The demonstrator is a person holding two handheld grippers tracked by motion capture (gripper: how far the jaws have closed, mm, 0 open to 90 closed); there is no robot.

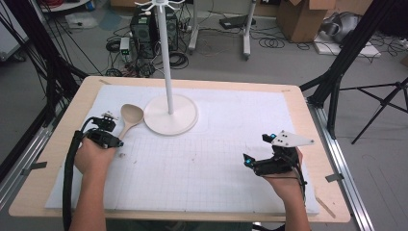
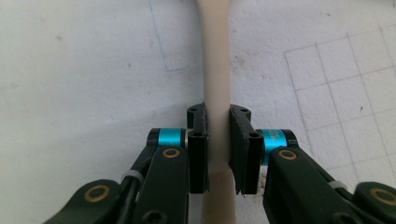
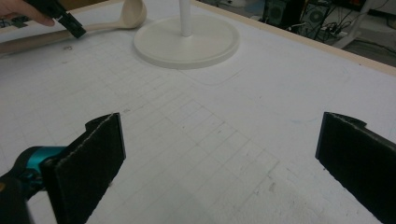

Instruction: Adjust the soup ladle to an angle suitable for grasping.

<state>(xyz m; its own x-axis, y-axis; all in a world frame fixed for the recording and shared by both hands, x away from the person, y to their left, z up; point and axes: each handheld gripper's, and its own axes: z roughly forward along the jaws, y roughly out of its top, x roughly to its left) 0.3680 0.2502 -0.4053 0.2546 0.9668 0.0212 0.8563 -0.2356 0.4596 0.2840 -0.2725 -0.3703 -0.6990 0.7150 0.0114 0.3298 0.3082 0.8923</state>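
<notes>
The left gripper [image 2: 217, 140] was pinching the handle of a wooden spoon [image 2: 214, 70], its jaws pressed against both sides. The spoon [image 1: 129, 118] lay near the table's [image 1: 315, 192] left edge, its bowl just beside the white stand's [image 1: 171, 113] round base. The right gripper [image 3: 219, 158] hovered near the right edge, jaws spread wide, holding nothing.

left claw [image 2: 218, 140]: black, teal collars, brass screws | right claw [image 3: 224, 163]: black pads
</notes>
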